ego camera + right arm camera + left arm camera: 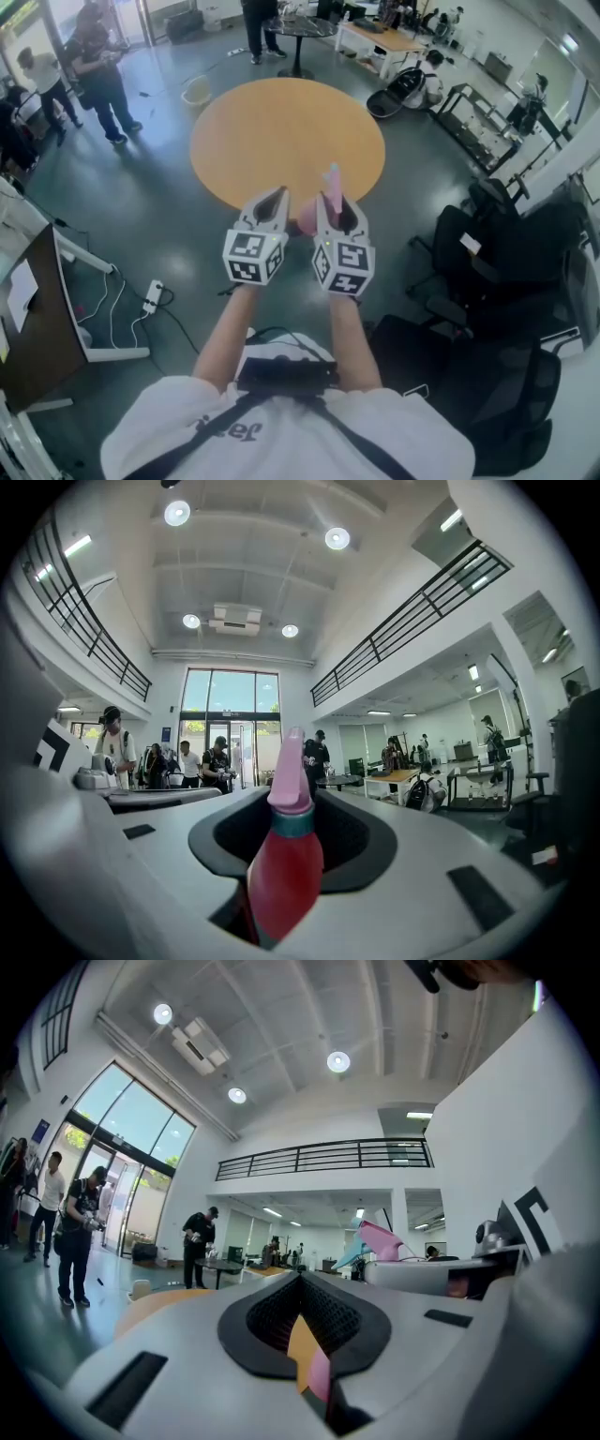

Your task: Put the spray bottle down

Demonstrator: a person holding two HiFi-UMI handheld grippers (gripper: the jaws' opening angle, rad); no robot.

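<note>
Gripping the spray bottle (284,855) by its red body, the right gripper (336,208) is clamped on it. Bottle upright, pink nozzle on top, teal collar; fill not readable. It sits at the round table's (281,131) near edge, contact unclear. Left gripper (277,195) just beside it on the left, jaws together, empty. Both forearms extended, grippers level.

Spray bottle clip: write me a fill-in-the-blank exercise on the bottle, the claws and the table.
The right claw is shut on the spray bottle, whose nozzle points ___.
The left claw holds ___.
In the head view, the orange table ahead of both claws is ___ in shape.
Missing words: up; nothing; round.
</note>
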